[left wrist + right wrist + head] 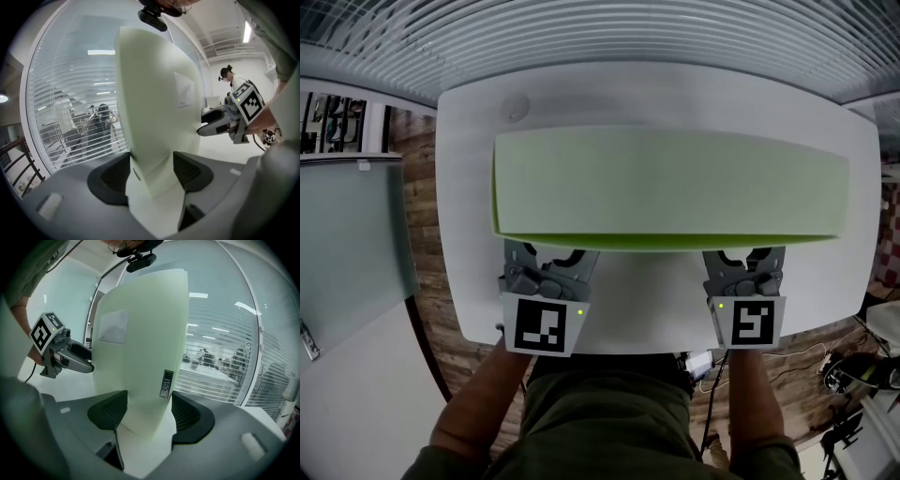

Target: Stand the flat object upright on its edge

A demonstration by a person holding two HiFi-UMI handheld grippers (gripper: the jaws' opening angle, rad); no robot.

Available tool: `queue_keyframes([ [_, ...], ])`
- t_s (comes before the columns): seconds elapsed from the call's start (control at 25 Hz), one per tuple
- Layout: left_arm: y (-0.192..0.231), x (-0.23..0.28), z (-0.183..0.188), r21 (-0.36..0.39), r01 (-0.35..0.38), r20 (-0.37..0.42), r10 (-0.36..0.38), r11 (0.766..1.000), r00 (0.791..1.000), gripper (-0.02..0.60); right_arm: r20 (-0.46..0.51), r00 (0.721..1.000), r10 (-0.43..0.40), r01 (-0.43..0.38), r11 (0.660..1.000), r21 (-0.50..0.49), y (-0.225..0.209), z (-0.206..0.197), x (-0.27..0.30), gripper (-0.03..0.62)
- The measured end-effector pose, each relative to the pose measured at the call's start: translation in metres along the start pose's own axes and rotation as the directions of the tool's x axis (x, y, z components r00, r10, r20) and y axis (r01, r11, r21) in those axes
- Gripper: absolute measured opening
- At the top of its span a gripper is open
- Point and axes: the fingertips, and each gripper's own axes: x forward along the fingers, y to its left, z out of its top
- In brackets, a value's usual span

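Observation:
A wide pale green flat board point(666, 183) is held over the white table point(656, 94), lifted off it and tilted. My left gripper point(546, 251) is shut on the board's near edge toward the left end. My right gripper point(743, 253) is shut on the same edge toward the right end. In the left gripper view the board point(150, 103) rises straight up from between the black pads point(187, 172). The right gripper view shows the same board point(140, 343) with a small black label point(165, 383) on its edge. Each gripper view also catches the other gripper point(225, 124) point(61, 352) beside the board.
The table's near edge point(609, 349) runs just in front of my body. A glass partition point(347, 244) stands at the left over wooden floor point(422, 187). Cables point(825, 361) lie on the floor at the right. Window blinds point(581, 28) run behind the table. A person point(230, 77) stands far off.

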Motion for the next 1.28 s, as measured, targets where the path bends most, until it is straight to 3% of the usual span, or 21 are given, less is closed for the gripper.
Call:
queue_keyframes([
  [0.76,-0.007,-0.001,-0.010,-0.037,0.017,-0.029,-0.018,0.999,0.999,0.278,-0.052,0.998,0.039,-0.038,0.999,0.020,-0.002,-0.014,-0.010,0.305],
  [1.28,-0.009,-0.010,-0.013,-0.064,0.037,-0.020,-0.038,0.997,0.999,0.278,-0.065,0.998,0.012,-0.009,0.999,0.039,-0.006,-0.016,-0.013,0.305],
])
